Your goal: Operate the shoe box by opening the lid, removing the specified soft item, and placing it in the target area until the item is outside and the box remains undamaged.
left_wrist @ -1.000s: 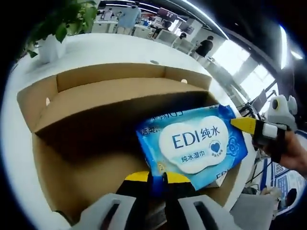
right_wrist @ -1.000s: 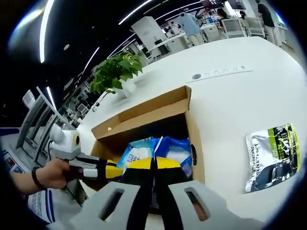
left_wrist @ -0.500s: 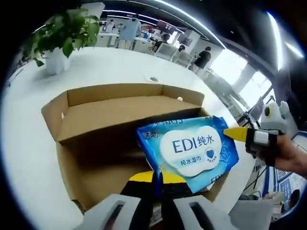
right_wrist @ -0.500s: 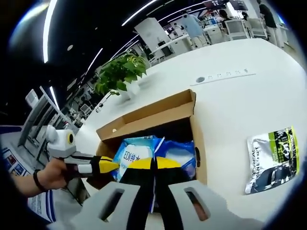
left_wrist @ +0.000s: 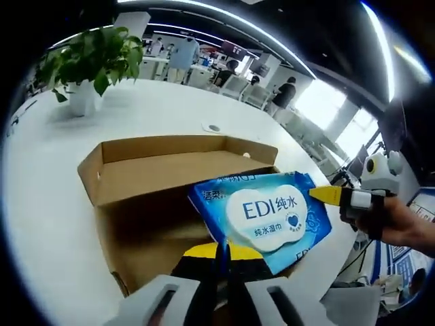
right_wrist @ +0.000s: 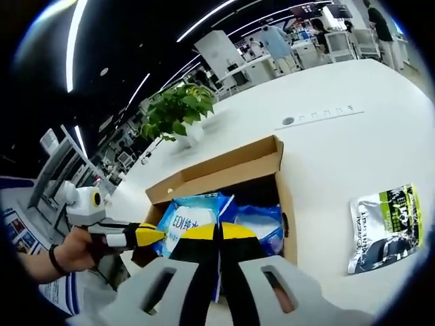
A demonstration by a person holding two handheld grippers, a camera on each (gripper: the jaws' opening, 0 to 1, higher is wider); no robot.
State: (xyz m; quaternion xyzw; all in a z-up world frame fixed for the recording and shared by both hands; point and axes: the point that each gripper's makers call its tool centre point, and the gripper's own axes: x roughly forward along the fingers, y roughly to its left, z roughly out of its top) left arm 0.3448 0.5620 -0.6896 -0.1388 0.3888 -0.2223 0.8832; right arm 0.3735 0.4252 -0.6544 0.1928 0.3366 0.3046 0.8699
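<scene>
The left tool (left_wrist: 221, 252) is clamping the near edge of the blue wipes pack (left_wrist: 262, 216), jaws pinched together on it, holding it above the open shoe box (left_wrist: 146, 173). The right tool (right_wrist: 217, 234) is squeezing the same pack's edge too. The silver pouch (right_wrist: 386, 225) is lying on the white worktop (right_wrist: 340, 136) at three o'clock. Best carried level, clear of the cardboard walls, with both grips pulling evenly.

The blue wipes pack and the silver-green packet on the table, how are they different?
The blue wipes pack is blue and white; the silver-green packet is silver, green and black. The wipes pack is pinched by both grippers, left gripper and right gripper, over the open shoe box; the packet lies flat on the white table. Both look soft.
</scene>
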